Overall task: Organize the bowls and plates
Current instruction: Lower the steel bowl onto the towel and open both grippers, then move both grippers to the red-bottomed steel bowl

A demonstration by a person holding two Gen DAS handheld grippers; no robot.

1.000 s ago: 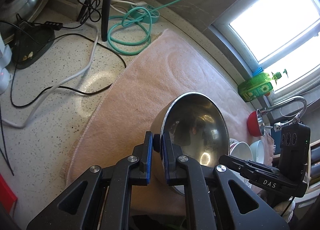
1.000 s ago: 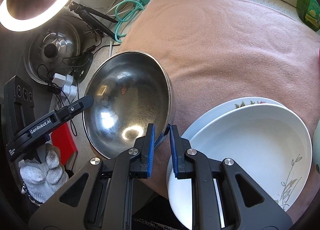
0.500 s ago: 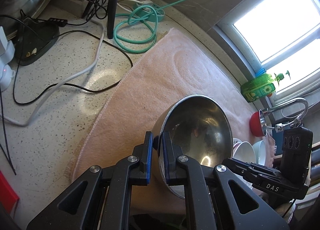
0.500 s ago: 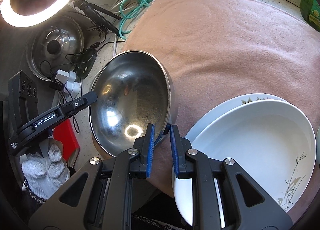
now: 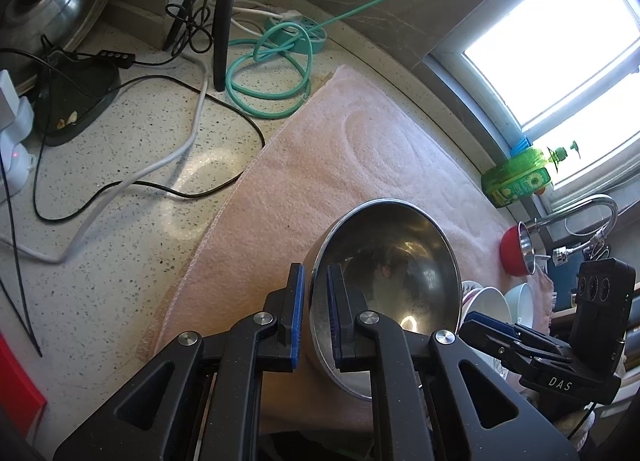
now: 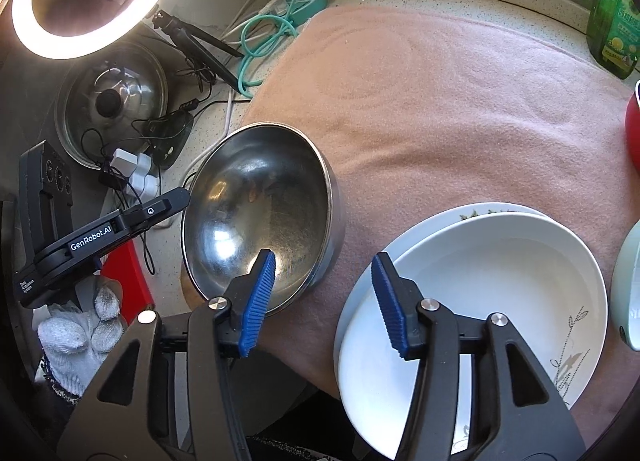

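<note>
Near the left edge of the pink towel (image 6: 460, 101), your steel bowl (image 6: 256, 217) sits tilted, one side of its rim pinched between the blue pads of your left hand-held gripper (image 5: 316, 317). That grip is clamped tight on the bowl wall, one pad inside, one outside. Your right hand-held gripper (image 6: 324, 297) is spread wide and holding nothing, hanging over the towel between the steel bowl and the white plates (image 6: 480, 293).

Progress check: those white plates are already stacked, a deep one nested on a patterned one, at the near edge of the towel. Off at the right end, toward the faucet, you can see a red bowl (image 5: 514, 253) on its side and a couple of small pale bowls (image 5: 488, 301) clustered together, though whether those are nested I can't tell from here. A pale green dish (image 6: 628, 289) peeks in at the far right too.

So the plates look sorted, and the bowls look like the unfinished part. The steel bowl is the biggest piece and it's well apart from the other bowls, so it likely needs a home first, with the smaller ones grouped in or beside it. Most of the towel lies bare, plenty of room. Watch the cables (image 5: 240, 73) on the surface just beyond the towel's left edge.
</note>
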